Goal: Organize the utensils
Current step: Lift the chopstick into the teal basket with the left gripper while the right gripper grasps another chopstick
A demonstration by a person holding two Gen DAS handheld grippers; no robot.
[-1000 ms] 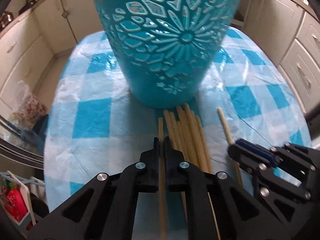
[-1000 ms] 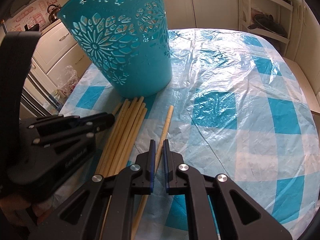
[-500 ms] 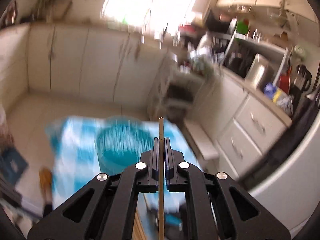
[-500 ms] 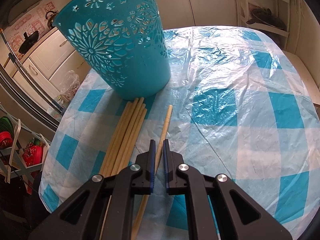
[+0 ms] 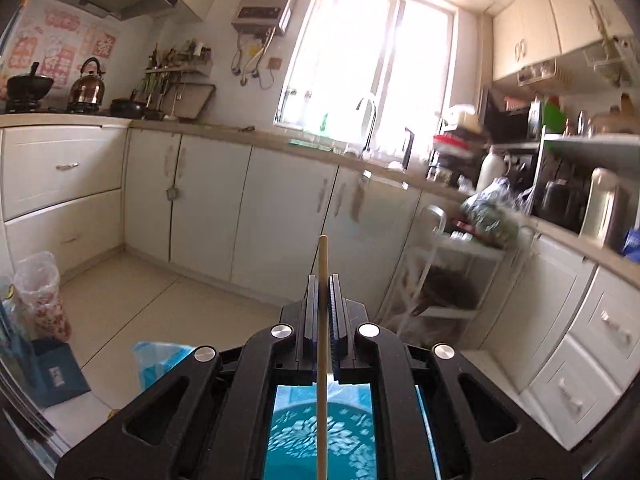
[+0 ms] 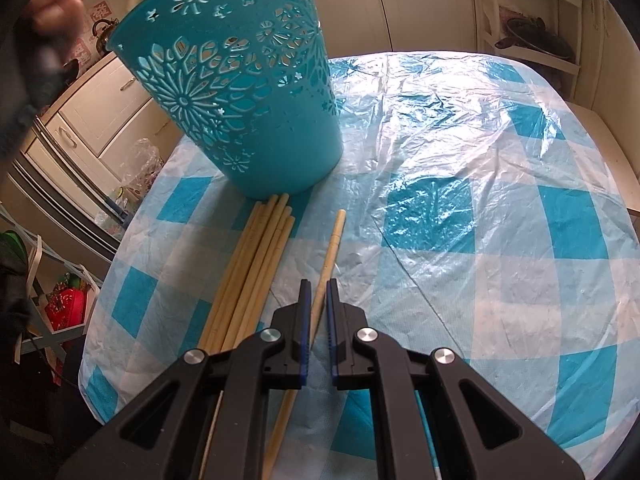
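Observation:
My left gripper (image 5: 323,280) is shut on one wooden chopstick (image 5: 322,256), held high and pointing out at the kitchen. The stick runs back between the jaws, and the teal cut-out basket (image 5: 296,440) shows below the gripper frame. In the right wrist view the same basket (image 6: 248,92) stands on the checked table (image 6: 500,200). A bundle of several chopsticks (image 6: 260,264) lies in front of it. A single chopstick (image 6: 334,240) lies to the right of the bundle, and my right gripper (image 6: 319,286) is shut on it low over the cloth.
White cabinets (image 5: 280,220) and a sunlit window (image 5: 372,60) fill the far side. A wire rack (image 5: 440,272) stands on the right. A blurred hand (image 6: 56,0) shows above the basket's left. Clear plastic film (image 6: 440,100) covers the tablecloth.
My left gripper has lifted its chopstick off the table to above the basket, and its view has swung from the tabletop to the kitchen wall. The right gripper has stayed put.

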